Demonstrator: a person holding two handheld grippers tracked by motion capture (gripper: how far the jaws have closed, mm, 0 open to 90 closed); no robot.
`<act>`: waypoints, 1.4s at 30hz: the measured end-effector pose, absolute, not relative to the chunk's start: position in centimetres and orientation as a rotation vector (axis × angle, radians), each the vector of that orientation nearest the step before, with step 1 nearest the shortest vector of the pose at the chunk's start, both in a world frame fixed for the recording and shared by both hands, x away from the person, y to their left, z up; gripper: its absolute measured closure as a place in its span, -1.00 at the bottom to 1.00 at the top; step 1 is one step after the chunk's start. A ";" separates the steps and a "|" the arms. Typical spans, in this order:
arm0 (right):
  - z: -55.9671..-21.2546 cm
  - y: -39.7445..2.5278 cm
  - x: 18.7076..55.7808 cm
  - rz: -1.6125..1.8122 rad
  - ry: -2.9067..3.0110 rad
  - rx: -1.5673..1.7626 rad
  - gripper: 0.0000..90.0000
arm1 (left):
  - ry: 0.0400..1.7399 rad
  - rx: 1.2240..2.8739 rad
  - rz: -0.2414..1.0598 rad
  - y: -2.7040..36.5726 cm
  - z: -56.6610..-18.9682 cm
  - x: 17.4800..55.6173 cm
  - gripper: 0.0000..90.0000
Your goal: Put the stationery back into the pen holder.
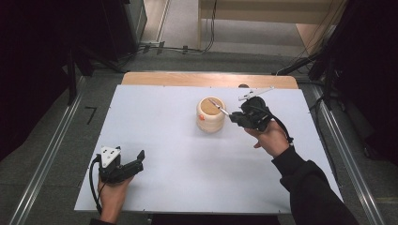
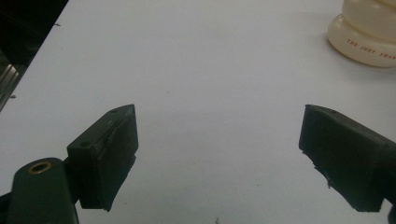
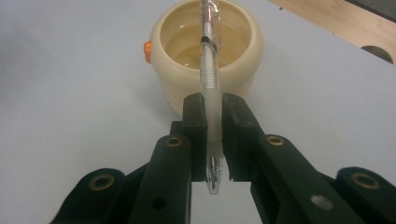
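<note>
A cream round cup [image 1: 210,114] with a small orange knob on its side stands upright a little right of the table's middle. My right gripper [image 1: 233,117] is just right of it, shut on a clear pen [image 1: 219,107] whose far end reaches over the cup's mouth. In the right gripper view the pen [image 3: 208,65] runs between the jaws, tip toward the camera, above the empty cup [image 3: 208,58]. My left gripper [image 1: 140,158] rests near the table's front left, open with nothing between its fingers. The left gripper view has the cup's base [image 2: 366,35] at top right.
The white tabletop [image 1: 187,159] has a wooden strip [image 1: 206,79] along its far edge with a dark hole near its right end. Metal rails run along the floor on both sides. Cables lie on the floor beyond the table.
</note>
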State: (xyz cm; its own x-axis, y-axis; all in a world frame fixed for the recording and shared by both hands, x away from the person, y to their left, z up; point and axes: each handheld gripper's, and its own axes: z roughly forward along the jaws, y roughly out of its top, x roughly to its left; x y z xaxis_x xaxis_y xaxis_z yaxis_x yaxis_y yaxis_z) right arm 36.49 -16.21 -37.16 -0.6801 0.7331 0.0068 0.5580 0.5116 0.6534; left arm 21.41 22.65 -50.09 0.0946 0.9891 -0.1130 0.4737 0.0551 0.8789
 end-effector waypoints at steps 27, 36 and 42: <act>-36.2 -15.5 38.5 0.861 2.551 1.088 0.75 | 1.496 1.542 0.778 22.7 -50.1 21.5 -0.72; -36.3 -15.4 38.7 0.861 2.550 1.092 0.75 | 1.496 1.544 0.779 22.7 -50.1 21.5 -0.72; -36.3 -15.4 38.9 0.862 2.548 1.092 0.75 | 1.495 1.544 0.779 22.7 -50.1 21.5 -0.72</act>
